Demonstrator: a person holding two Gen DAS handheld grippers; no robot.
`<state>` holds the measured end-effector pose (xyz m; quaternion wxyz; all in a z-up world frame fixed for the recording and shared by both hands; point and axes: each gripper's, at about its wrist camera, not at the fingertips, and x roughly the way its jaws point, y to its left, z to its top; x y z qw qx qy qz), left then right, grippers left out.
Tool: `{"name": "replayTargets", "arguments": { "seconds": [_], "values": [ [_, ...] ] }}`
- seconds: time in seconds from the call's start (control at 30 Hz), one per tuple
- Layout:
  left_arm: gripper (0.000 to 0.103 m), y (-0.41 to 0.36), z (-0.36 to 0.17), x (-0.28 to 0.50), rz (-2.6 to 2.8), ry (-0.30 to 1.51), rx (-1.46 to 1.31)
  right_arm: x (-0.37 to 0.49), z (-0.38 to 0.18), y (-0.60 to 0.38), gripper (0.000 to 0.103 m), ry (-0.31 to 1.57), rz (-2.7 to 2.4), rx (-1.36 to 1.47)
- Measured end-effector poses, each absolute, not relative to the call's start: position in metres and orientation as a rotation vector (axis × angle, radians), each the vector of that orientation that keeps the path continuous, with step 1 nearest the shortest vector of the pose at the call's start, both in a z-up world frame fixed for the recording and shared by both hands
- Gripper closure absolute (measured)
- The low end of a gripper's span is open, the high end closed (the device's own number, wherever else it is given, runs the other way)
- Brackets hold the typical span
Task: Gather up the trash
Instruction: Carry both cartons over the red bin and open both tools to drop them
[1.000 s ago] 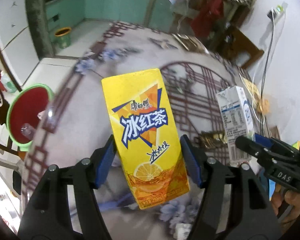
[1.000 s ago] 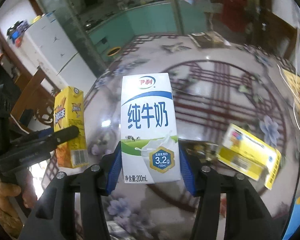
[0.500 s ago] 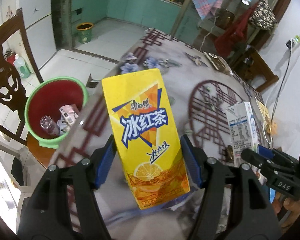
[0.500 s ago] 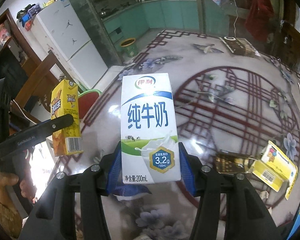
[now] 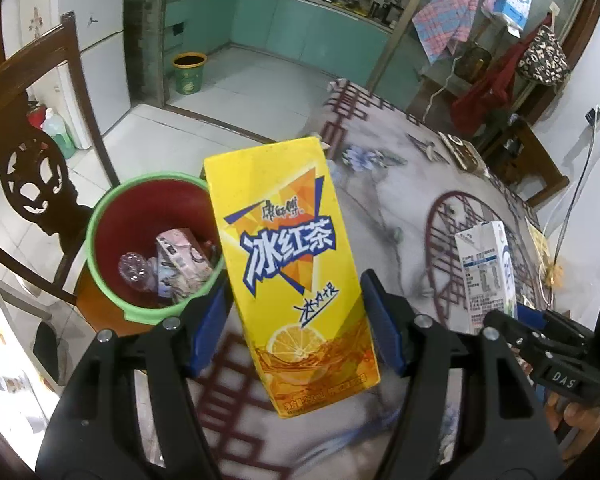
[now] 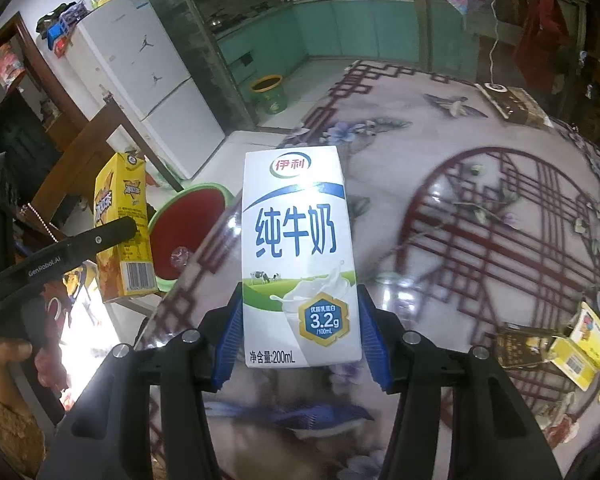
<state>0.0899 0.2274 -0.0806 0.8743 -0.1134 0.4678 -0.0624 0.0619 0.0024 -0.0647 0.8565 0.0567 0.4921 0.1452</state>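
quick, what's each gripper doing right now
left gripper: shut on the yellow iced tea carton
right gripper: shut on the white milk carton

Each camera sits on its own gripper and looks forward and steeply down, very near a carton held at 6 o'clock. Both views share the patterned table (image 5: pixel 400 208) (image 6: pixel 480 208), the red bin (image 5: pixel 140 216) (image 6: pixel 188 224) at 9 o'clock, and the green kitchen at 12 o'clock.

冰红茶 on yellow tea carton (image 5: pixel 292 276); 伊利 纯牛奶, 3.2g, 200mL on milk carton (image 6: pixel 298 256)
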Motion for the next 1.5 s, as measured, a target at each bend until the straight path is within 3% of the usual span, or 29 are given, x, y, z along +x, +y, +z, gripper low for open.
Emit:
{"name": "replayTargets", "arguments": {
  "seconds": [0.53, 1.5],
  "values": [
    [0.04, 0.308, -0.089, 0.101, -0.042, 0.978, -0.283, 0.091, -0.072, 0.077, 0.052, 1.044, 0.37, 0.096],
    [0.04, 0.368, -0.121, 0.142, 0.02, 1.036, -0.313, 0.148, -0.067, 0.165, 0.052, 1.025, 0.486, 0.031]
  ]
}}
